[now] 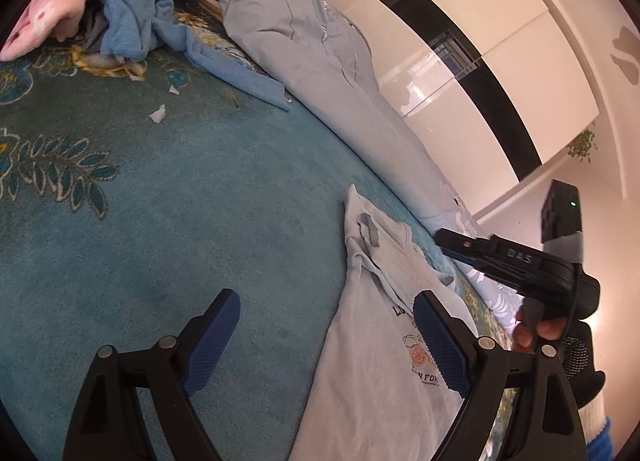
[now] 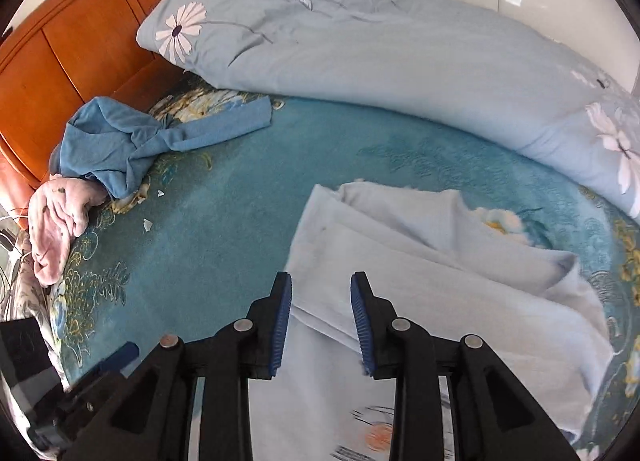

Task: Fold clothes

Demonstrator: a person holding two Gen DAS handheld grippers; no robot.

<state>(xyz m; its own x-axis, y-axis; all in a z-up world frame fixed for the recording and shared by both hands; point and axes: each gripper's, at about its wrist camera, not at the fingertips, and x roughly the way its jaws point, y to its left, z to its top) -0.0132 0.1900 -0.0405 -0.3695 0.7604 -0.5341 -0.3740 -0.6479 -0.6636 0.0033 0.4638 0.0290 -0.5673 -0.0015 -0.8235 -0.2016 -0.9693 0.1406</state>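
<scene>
The pale T-shirt (image 1: 360,381) ran off the bottom edge of the left wrist view, and the left gripper's right finger (image 1: 440,345) covered the middle of its printed lettering, so the words could not be read. In the right wrist view the same print (image 2: 376,437) was smeared by blur (only an orange blot and dark lines made out). The right gripper (image 1: 460,245) appeared there partly cut off, its jaw gap not visible from that angle. A pink garment (image 1: 48,17) and a blue garment (image 1: 132,9) were clipped by the lens rim. Small white scraps (image 1: 158,114) lay on the teal bedspread (image 1: 180,221), too small to identify.
</scene>
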